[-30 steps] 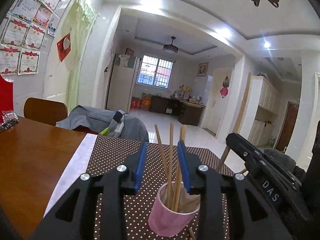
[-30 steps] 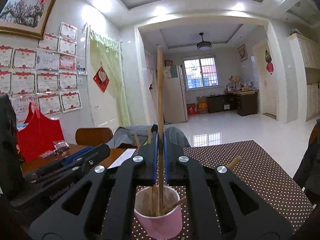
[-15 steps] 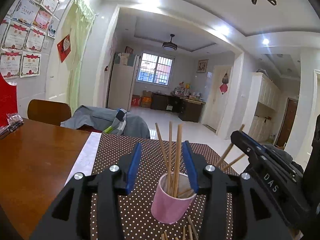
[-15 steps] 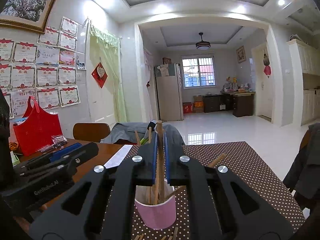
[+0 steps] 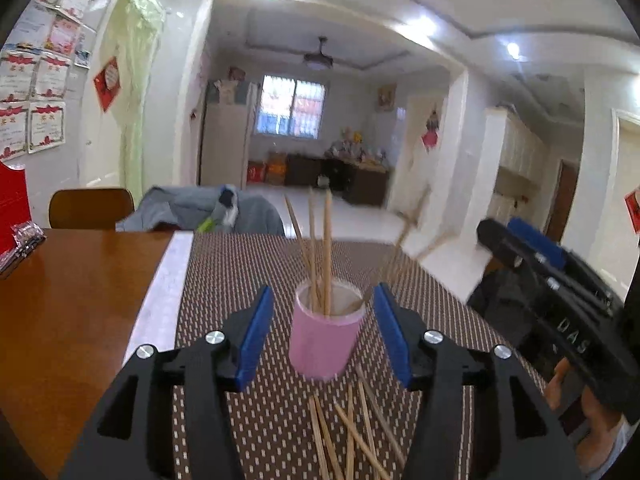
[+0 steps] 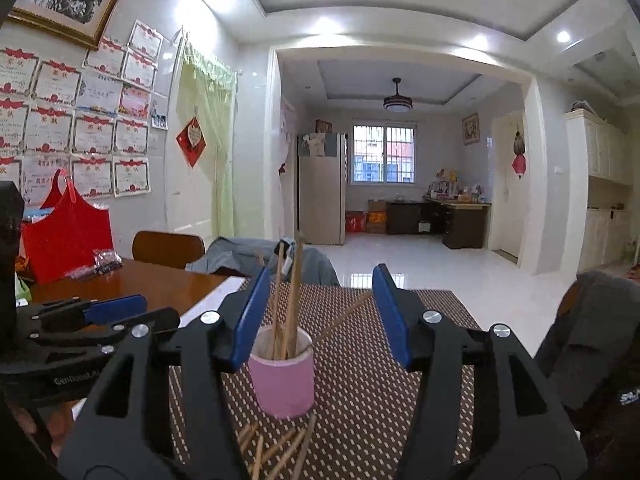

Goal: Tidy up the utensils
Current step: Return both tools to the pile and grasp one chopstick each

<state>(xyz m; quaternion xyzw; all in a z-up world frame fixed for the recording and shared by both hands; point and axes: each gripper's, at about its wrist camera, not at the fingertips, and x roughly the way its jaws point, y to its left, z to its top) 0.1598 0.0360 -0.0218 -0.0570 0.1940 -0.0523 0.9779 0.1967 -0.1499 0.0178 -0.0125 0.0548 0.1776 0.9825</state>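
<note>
- On the dotted mat [image 5: 248,264], seen from the left wrist, a pink cup [image 5: 325,336] is standing upright, holding wooden chopsticks [image 5: 326,248]; more are lying loose before it. The left gripper [image 5: 322,328] is opening, its fingers gripping nothing.
- From the right wrist, the right gripper [image 6: 318,312] is opening too, pads clear of the chopsticks in the cup [image 6: 282,376].

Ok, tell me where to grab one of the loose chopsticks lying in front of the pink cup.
Probably take an outer loose chopstick near its middle, coming from above with the pads across its width: they lie flat and crisscrossed on the dotted mat, so ends overlap.
</note>
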